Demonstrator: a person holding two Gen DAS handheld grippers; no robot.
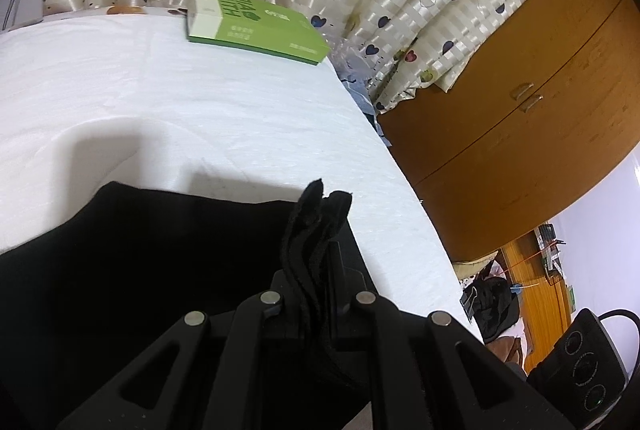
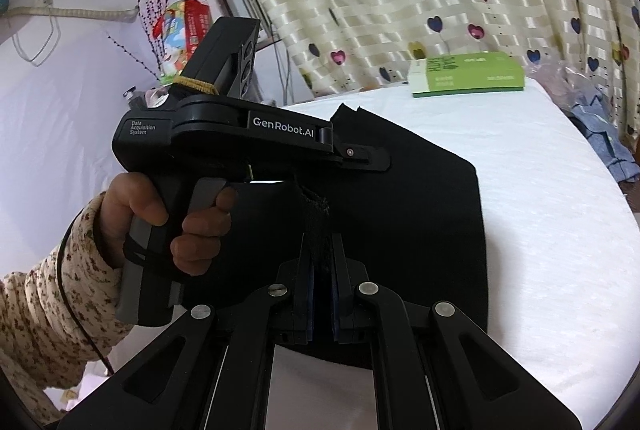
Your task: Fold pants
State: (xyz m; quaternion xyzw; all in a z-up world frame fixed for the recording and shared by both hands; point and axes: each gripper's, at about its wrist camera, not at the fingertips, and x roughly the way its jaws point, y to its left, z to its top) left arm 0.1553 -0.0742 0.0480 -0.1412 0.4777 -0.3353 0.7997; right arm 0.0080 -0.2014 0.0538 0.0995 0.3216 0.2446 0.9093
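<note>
The black pants (image 2: pixel 420 214) lie partly spread on the white-sheeted bed (image 2: pixel 540 230), short of the green box (image 2: pixel 472 74); bunched folds of one edge stand up, lifted off the sheet.

A matte black handheld gripper (image 2: pixel 362 154) lettered "GenRobot.AI" and "Data Acquisition System", grey grip behind its claw, silver screws on the linkage arms; a cream floral-print sleeve (image 2: pixel 44 314) and thin black cable (image 2: pixel 76 314) below
</note>
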